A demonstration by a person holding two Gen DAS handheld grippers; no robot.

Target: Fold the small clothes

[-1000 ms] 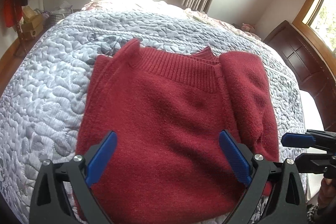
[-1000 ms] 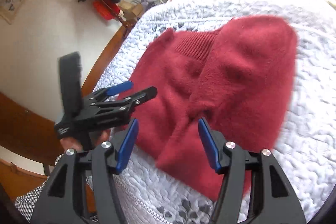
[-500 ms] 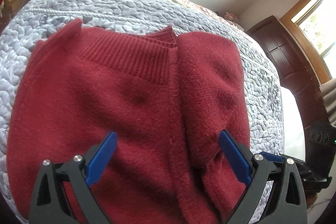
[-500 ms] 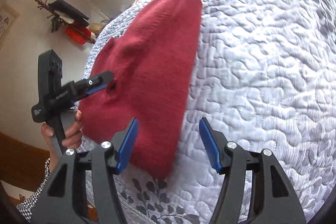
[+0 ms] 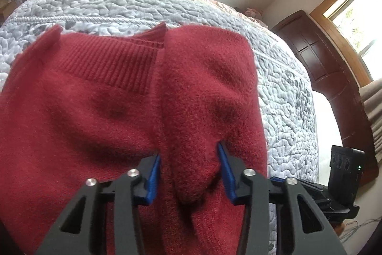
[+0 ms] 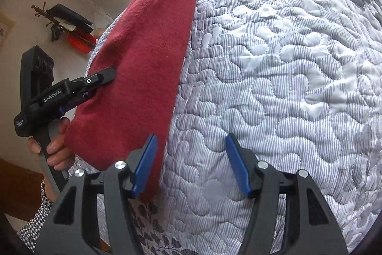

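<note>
To the right of the red sweater (image 6: 143, 68) the quilted bed (image 6: 274, 68) lies bare — open passage ahead of the right tool (image 6: 191, 164) — while the left tool (image 6: 95, 87) crowds the sweater's left edge.

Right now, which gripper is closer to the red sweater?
Left. The left gripper has its jaws closing around a fold of the red sweater. The right gripper is open beside the sweater's edge, mostly over the quilt.

Red knit sweater (image 5: 100, 111), part-folded on quilted bedspread (image 5: 286, 87), rt side lapped over front.
</note>
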